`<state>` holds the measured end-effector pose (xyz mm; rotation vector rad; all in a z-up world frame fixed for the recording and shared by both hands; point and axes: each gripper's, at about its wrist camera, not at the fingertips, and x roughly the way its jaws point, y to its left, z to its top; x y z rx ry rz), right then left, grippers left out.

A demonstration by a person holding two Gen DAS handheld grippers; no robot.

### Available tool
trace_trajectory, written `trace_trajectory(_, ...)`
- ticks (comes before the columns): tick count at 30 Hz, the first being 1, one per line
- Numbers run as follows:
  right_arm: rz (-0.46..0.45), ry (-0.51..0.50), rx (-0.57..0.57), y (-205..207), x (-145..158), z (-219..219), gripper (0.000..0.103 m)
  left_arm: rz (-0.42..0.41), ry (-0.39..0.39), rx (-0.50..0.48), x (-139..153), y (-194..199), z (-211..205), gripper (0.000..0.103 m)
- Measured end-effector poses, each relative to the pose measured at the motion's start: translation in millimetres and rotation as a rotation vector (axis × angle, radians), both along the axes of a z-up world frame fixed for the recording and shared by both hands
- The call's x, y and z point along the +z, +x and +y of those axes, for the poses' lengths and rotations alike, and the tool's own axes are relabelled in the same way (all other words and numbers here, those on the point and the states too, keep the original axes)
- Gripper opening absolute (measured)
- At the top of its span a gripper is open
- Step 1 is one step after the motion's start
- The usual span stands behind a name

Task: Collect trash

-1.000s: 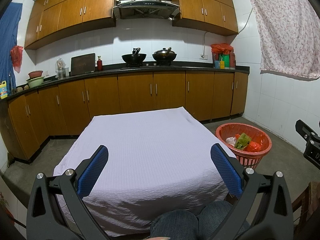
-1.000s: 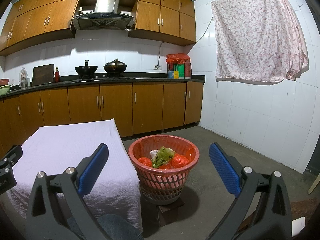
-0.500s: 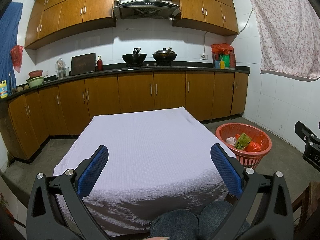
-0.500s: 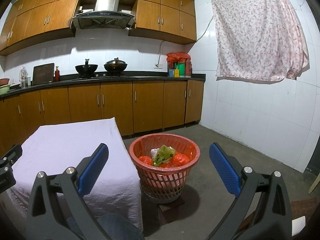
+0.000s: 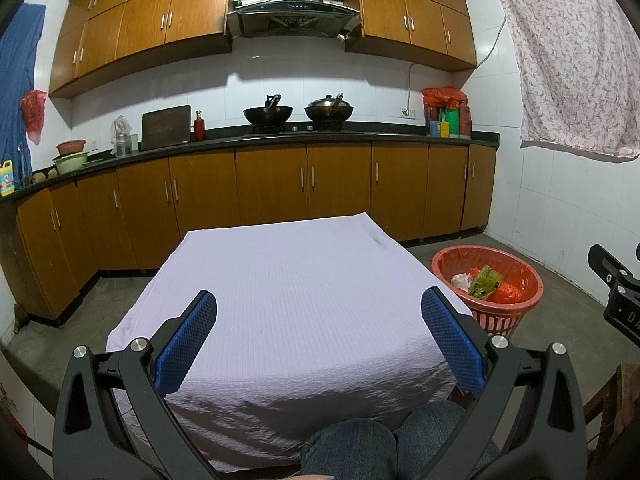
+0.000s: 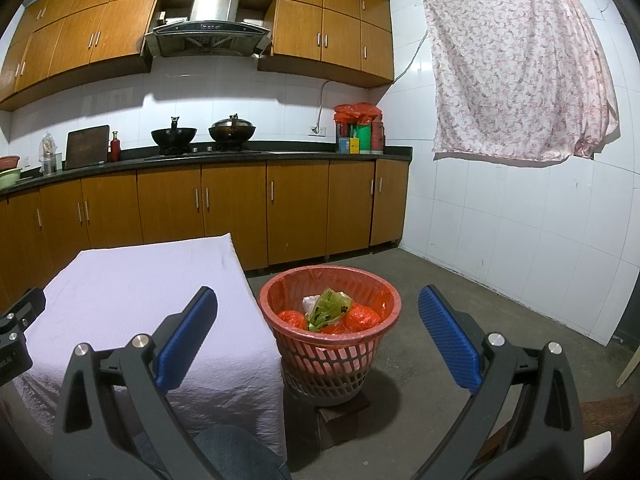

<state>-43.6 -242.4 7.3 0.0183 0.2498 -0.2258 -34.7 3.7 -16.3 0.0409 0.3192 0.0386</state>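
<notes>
Wooden cabinets (image 5: 272,188) and a dark counter are seen well beyond both grippers, with a table (image 5: 304,304) draped in pale lilac cloth directly ahead of the left gripper (image 5: 319,336). Its blue pads are held wide apart and nothing is gripped; only bare cloth is seen between them. The right gripper (image 6: 318,336) is likewise held spread and empty, and the red basket (image 6: 276,300) is framed just ahead of it, between the pads, standing on a dark block on the floor beside the table's edge. Inside the basket a green wrapper (image 6: 330,306), red bags (image 6: 362,318) and a white scrap are lying, so the trash appears to be collected already, and no loose piece can be made out on the cloth or floor.

From here little seems left to do. The main risk is judged to be the basket: perched on a small block, it could be tipped by a careless sweep of the right gripper, and the contents spilled. The draped cloth could also be snagged and dragged by the left gripper if lowered.
</notes>
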Motion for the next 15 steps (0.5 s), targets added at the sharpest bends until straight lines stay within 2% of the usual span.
trace_trajectory(15,0.0,0.0,0.0,0.1,1.4,-1.1,0.099,-0.009,0.008,0.005,-2.1,-3.2,-3.8,0.101)
